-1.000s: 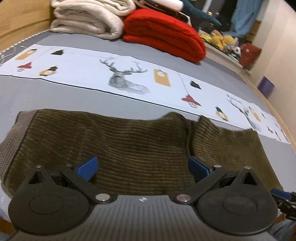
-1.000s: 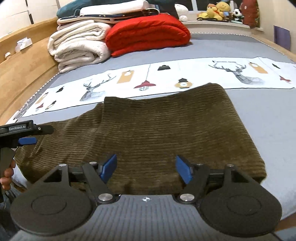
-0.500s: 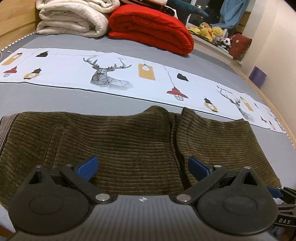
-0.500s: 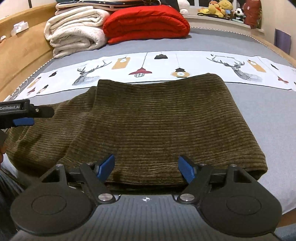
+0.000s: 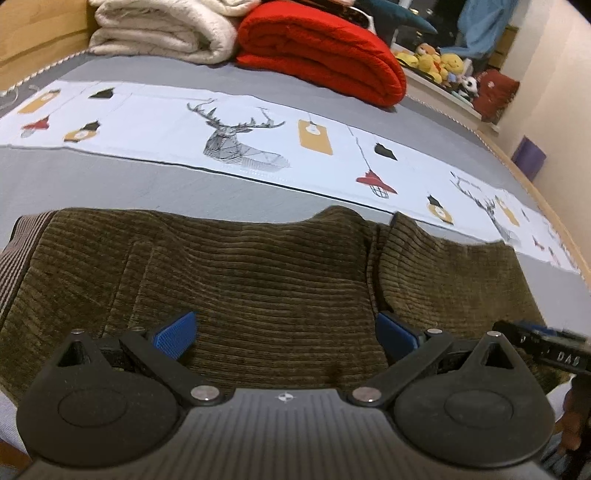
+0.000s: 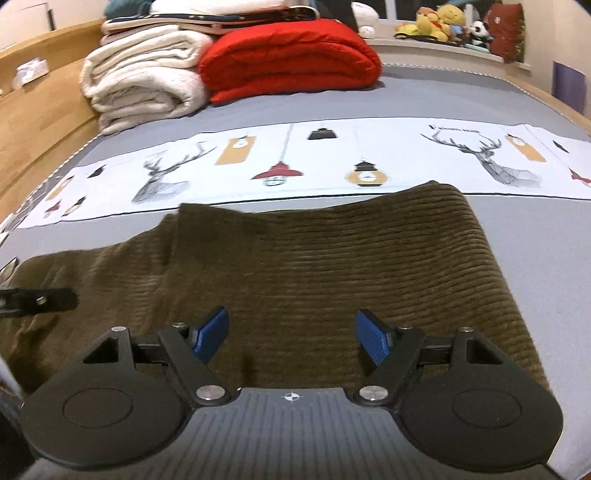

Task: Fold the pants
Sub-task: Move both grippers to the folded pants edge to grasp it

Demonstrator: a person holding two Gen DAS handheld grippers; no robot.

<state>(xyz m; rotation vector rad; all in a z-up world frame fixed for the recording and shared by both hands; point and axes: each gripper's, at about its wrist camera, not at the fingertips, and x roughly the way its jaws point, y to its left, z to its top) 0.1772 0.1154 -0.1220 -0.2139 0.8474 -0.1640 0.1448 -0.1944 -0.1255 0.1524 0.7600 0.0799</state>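
Observation:
Olive-brown corduroy pants (image 5: 258,280) lie folded flat across the near part of the grey bed, their striped waistband (image 5: 18,251) at the left end in the left wrist view. My left gripper (image 5: 284,334) hovers open over the near edge of the pants, nothing between its blue pads. In the right wrist view the pants (image 6: 332,273) show a folded upper layer toward the right. My right gripper (image 6: 293,334) is open above their near edge, empty. Each gripper's tip shows in the other's view, the right one (image 5: 543,350) and the left one (image 6: 37,299).
A white printed runner (image 6: 332,162) with deer and lamps crosses the grey bed (image 6: 535,236) behind the pants. Folded cream blankets (image 6: 147,88) and a red blanket (image 6: 291,59) sit at the far end. Wooden bed frame (image 6: 33,122) at left; plush toys (image 6: 443,22) on a shelf.
Both views have shifted slightly over the pants. The right gripper moved sideways along the near edge and its jaws stand a little wider than a second ago. The pants lie as before.

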